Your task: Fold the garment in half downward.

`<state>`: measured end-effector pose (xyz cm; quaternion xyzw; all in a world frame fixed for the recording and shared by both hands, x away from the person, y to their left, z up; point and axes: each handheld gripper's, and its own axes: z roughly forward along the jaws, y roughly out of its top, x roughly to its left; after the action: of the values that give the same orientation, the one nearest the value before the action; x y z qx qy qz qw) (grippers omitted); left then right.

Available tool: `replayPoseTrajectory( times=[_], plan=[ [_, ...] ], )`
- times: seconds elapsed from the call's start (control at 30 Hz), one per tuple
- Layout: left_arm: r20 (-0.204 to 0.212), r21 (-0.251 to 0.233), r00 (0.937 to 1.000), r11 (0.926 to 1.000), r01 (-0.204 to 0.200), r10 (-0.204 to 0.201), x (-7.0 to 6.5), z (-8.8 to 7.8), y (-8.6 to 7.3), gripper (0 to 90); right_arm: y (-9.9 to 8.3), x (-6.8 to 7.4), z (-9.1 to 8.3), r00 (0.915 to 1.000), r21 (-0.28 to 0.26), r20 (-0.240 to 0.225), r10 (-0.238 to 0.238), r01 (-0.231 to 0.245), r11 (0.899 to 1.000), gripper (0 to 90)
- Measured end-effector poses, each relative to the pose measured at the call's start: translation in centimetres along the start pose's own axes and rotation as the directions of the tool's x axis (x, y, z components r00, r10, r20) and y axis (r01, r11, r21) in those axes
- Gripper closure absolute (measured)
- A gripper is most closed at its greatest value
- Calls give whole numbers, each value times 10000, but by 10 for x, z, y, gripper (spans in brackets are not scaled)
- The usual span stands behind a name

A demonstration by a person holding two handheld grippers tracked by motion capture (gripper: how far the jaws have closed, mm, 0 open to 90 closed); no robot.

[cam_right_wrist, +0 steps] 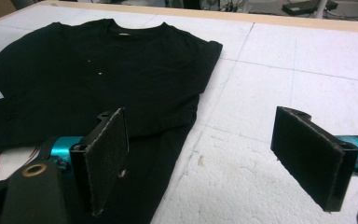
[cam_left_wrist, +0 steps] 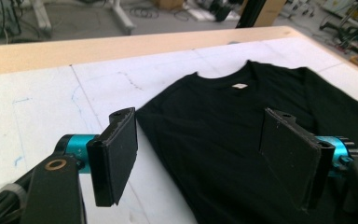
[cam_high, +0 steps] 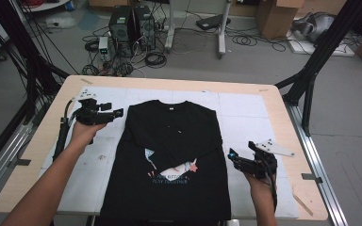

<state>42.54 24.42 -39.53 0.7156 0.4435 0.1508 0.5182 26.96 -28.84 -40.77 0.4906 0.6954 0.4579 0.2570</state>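
A black T-shirt (cam_high: pixel 169 141) lies flat, collar away from me, on the white mat (cam_high: pixel 245 117). Its sleeves are folded across the chest, and a pale print (cam_high: pixel 172 172) shows below them. My left gripper (cam_high: pixel 117 113) is held beside the shirt's left shoulder and points at it. In the left gripper view the gripper (cam_left_wrist: pixel 205 158) is open, one jaw over the mat and the other over the shirt (cam_left_wrist: pixel 223 121), gripping nothing. My right gripper (cam_high: pixel 231 155) sits at the shirt's right edge near the print. It (cam_right_wrist: pixel 214 158) is open above the mat, next to the shirt's edge (cam_right_wrist: pixel 121 70).
The mat covers a wooden table (cam_high: pixel 283 122) with a bare rim all round. Behind the table the floor holds computer towers (cam_high: pixel 132 23), tangled cables and cardboard boxes (cam_high: pixel 275 16). Black frame legs (cam_high: pixel 311 80) stand at both sides.
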Motion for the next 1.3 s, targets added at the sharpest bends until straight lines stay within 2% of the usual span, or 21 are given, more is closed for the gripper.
replayPoseTrajectory(
  times=[0.1,0.17,0.23,0.33,0.53,0.63,0.67,0.73,0.83,0.93,1.03,1.17,1.3],
  plan=[
    [-10,57,9995,9995,318,-318,5,14,7,282,-1,-1,0,10000,7,60,-5,5,10000,179],
    [41,14,9999,9999,163,-163,6,21,11,282,-1,-1,1,9999,18,91,98,-99,9999,179],
    [-63,19,9996,9996,265,-265,9,28,12,280,-2,-2,1,9998,18,144,136,-137,9999,179],
    [-324,251,9986,9987,438,-429,17,38,4,275,-2,-3,3,9997,80,167,166,-167,9998,179],
    [-716,1056,9970,9937,370,-296,25,60,-15,315,-4,-2,7,9998,274,180,120,-125,9995,179],
    [-834,1443,9965,9893,209,-89,25,67,-21,342,-4,-1,9,9998,296,192,85,-91,9995,179],
    [-835,1624,9965,9866,130,7,25,69,-23,356,-4,-1,10,9998,318,170,75,-81,9995,179],
    [-1020,1669,9947,9860,58,114,24,70,-23,389,-4,0,11,9998,373,178,22,-29,9993,179],
    [-1170,1646,9931,9863,142,53,24,70,-23,429,-4,0,13,9999,456,170,32,-40,9990,179],
    [-1403,1710,9893,9851,-164,408,20,72,-23,460,-3,0,15,9999,468,142,3,-10,9989,179],
    [-1426,1781,9860,9822,-605,866,16,74,-22,497,-3,0,17,9999,473,132,-12,6,9989,179],
    [-1481,1711,9878,9850,-216,473,20,74,-22,521,-2,1,18,9999,521,103,31,-36,9986,179],
    [-1493,1857,9851,9809,-571,856,15,75,-22,517,-1,3,20,10000,512,60,-28,25,9987,180]
  ],
)
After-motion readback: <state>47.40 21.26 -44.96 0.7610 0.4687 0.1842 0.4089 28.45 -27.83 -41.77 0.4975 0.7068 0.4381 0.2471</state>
